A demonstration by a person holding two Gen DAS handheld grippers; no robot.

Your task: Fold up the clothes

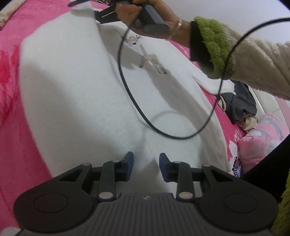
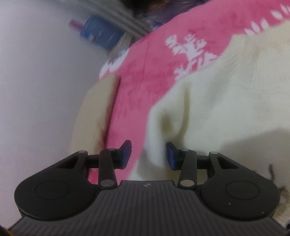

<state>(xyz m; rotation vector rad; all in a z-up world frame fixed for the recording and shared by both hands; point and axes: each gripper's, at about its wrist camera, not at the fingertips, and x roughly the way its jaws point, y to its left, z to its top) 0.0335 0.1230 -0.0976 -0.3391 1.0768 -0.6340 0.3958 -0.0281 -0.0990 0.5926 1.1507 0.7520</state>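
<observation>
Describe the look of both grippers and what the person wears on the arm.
Both grippers, left gripper and right gripper, are matte black with ribbed bodies, round side discs, silver pivot pins and blue-padded jaws. A black cable loops between them. The arm wears a cream fleece sleeve with green cuff and a bracelet.

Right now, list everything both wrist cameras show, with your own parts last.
white garment: one, white fleece with small embroidered animals, spread across the bed
pink blanket: one, bright pink with white flower print, under the garment
dark clothes pile: one heap, grey and black, at the far right of the bed
pink patterned cushion: one, pale pink, below the dark pile
black cable: one, looping over the garment
blue object: one, blurred, beyond the bed edge; cannot tell what it is
left hand-held gripper: one, black with blue pads, jaws apart over a fold of the garment
right hand-held gripper: one, jaws apart around the garment's edge
hand: one, holding the right gripper's body
sleeve: one, cream with green cuff
</observation>
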